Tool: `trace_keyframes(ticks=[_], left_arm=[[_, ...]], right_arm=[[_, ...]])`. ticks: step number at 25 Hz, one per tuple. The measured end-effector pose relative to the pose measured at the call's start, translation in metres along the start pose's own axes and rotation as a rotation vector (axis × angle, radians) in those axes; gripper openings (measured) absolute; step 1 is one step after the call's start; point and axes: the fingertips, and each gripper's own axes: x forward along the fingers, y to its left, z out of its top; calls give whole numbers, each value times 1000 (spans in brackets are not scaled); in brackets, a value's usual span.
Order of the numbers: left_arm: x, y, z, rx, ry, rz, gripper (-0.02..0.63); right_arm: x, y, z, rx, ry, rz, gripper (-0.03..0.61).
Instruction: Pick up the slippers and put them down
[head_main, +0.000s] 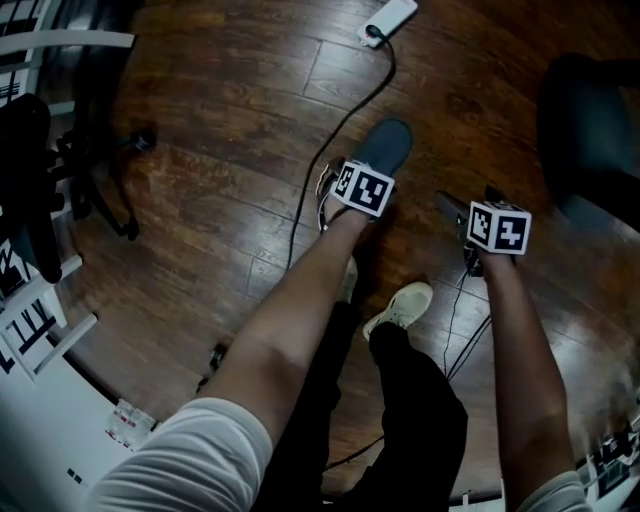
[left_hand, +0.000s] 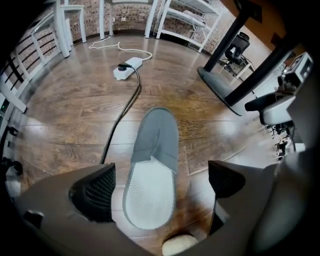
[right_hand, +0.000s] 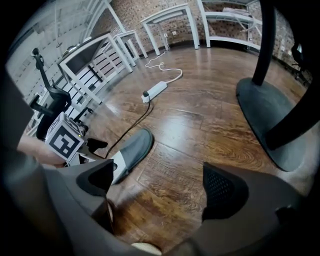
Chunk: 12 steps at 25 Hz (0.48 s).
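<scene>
We see the slipper (left_hand: 152, 170) flat on the floor (left_hand: 75, 125), its long axis running straight away from our left gripper (left_hand: 161, 187), whose parted jaws straddle its heel (toe ahead), while the right gripper (right_hand: 160, 187), also agape and empty, hangs farther off.

slipper (left_hand: 152, 170) on floor (left_hand: 75, 115) | cable (left_hand: 122, 110) along its left | power strip (left_hand: 127, 67) behind | stand base (left_hand: 215, 85) right

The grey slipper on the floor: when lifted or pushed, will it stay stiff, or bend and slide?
The slipper looks thin and soft with a flat sole, so it will probably droop if gripped at one end. Being thin, it is likely light for its size. On the glossy wooden floor it may slide when pushed; it should not roll.
</scene>
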Motion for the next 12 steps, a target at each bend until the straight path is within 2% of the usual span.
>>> trace_keyframes(ticks=[5, 12], left_arm=[[-104, -20, -15, 66, -14, 36, 575], [-318, -57, -21, 105, -45, 18, 575]], right_arm=[[-81, 49, -2, 34, -41, 24, 571], [-263, 144, 23, 75, -113, 5, 569]])
